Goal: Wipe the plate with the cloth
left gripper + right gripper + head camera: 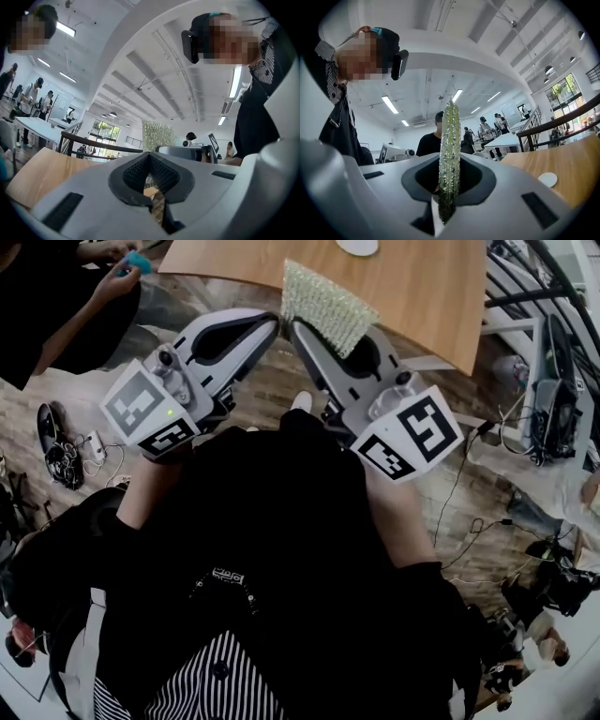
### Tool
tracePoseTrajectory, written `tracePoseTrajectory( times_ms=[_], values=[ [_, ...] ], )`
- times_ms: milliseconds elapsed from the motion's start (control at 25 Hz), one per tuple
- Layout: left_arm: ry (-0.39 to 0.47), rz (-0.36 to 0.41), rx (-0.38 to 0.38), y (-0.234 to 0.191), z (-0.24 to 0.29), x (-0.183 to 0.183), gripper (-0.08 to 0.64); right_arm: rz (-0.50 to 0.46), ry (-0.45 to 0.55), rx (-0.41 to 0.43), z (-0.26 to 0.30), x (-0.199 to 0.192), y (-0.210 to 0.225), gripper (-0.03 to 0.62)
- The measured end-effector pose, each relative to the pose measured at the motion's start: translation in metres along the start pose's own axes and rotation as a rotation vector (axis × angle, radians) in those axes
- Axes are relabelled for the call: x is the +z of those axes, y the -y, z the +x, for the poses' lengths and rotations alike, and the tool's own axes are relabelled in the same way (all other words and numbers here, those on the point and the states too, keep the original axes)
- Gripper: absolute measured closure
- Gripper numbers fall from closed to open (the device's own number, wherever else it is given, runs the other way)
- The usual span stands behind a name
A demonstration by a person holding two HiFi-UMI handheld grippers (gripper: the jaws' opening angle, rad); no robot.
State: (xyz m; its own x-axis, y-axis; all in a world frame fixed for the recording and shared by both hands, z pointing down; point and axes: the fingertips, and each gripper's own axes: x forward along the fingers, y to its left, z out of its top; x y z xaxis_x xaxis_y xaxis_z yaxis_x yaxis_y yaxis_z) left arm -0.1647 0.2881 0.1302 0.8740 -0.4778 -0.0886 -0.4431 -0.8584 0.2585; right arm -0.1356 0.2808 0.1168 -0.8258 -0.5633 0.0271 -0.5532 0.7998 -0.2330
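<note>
While upright, cloth point(450, 154) in right gripper point(446, 206).

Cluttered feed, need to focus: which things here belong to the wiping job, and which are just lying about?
Job:
green cloth, clamped in right gripper
white plate on wooden table

Lying about:
shoe
cables on floor

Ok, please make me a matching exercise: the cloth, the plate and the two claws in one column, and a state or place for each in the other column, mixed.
1. cloth
2. plate
3. left claw
4. right claw

A. shut, nothing in it
B. lies on the wooden table
C. pale green, knobbly, stands upright
D. clamped on the cloth

Pairs: 1-C, 2-B, 3-A, 4-D
</note>
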Motion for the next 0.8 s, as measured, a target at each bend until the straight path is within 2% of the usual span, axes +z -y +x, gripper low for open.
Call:
tracePoseTrajectory(
  times_ms=[160, 480, 640, 800],
  values=[
    [0.003, 0.008, -0.003, -0.007, 0.007, 0.003, 0.56, 0.0, 0.005, 0.015, 0.005, 0.003, 0.01, 0.532],
    [0.002, 0.02, -0.027, -0.002, 0.008, 0.033, 0.56, 0.002, 0.035, 0.066, 0.008, 0.032, 0.0, 0.532],
    [-0.003, 0.029, -0.033, -0.006, 0.004, 0.044, 0.56, 0.005, 0.039, 0.06, 0.014, 0.04, -0.004, 0.532],
    [-0.005, 0.029, -0.046, -0.008, 0.006, 0.037, 0.56, 0.009, 0.033, 0.044, 0.013, 0.033, 0.0, 0.532]
  ],
)
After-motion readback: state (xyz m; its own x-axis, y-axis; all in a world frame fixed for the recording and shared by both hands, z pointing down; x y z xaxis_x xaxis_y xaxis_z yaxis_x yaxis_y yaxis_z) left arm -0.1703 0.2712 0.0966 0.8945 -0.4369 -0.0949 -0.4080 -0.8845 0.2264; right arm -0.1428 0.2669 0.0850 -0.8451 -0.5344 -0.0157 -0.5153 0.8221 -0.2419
